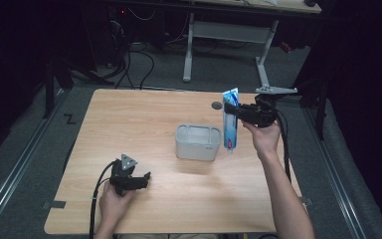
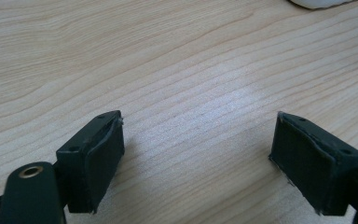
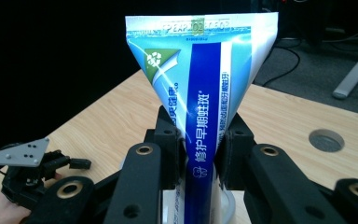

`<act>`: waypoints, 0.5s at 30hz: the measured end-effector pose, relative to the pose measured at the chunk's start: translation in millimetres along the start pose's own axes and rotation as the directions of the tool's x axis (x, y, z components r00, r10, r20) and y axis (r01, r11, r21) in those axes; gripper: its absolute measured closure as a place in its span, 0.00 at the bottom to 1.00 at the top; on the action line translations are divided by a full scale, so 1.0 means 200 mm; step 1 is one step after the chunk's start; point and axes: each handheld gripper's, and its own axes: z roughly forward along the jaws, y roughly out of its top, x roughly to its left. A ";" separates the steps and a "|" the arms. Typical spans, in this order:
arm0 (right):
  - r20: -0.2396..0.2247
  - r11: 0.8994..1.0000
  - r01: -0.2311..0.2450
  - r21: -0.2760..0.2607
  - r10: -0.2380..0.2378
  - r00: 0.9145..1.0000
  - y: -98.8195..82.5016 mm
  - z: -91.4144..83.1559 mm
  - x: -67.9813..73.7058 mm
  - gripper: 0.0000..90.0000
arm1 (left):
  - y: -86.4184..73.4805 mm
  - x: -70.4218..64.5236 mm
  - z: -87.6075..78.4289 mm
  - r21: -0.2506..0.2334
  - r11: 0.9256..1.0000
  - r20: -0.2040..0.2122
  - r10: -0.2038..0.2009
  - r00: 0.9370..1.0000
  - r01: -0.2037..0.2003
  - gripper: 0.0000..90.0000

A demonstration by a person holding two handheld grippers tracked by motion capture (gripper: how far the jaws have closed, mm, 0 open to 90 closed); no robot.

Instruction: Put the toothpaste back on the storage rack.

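At about two o'clock on the wooden table (image 1: 129, 124), the right gripper (image 1: 239, 112) holds a toothpaste tube (image 1: 230, 122) upright, its jaws pinched on the tube's body so that the flat crimped end fans out above them at twelve o'clock and the cap end hangs down at six. Seen from the right gripper view, the tube (image 3: 200, 112) sits squarely between the two black pads, the blue stripe facing the camera, which suggests the grip was chosen low on the narrowing body where the tube is firm enough not to fold. Held this way, cap down, the tube hangs just to the three o'clock side of the grey bin (image 1: 197, 143), close beside its wall but not inside it; my reading is that the vertical pose is meant to let it drop or slide into the bin's open top. Down at seven o'clock the left gripper (image 1: 140, 179) rests low near the table's near edge, well apart from the bin, its jaws spread wide over bare wood (image 2: 191, 93) with nothing between them, apparently parked out of the way while the right hand works.
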 end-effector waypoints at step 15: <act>-0.033 0.999 0.019 -0.031 -0.020 0.999 0.09 0.09 0.09 0.81 | 0.00 0.00 0.00 0.001 1.000 0.001 0.000 1.000 0.000 0.19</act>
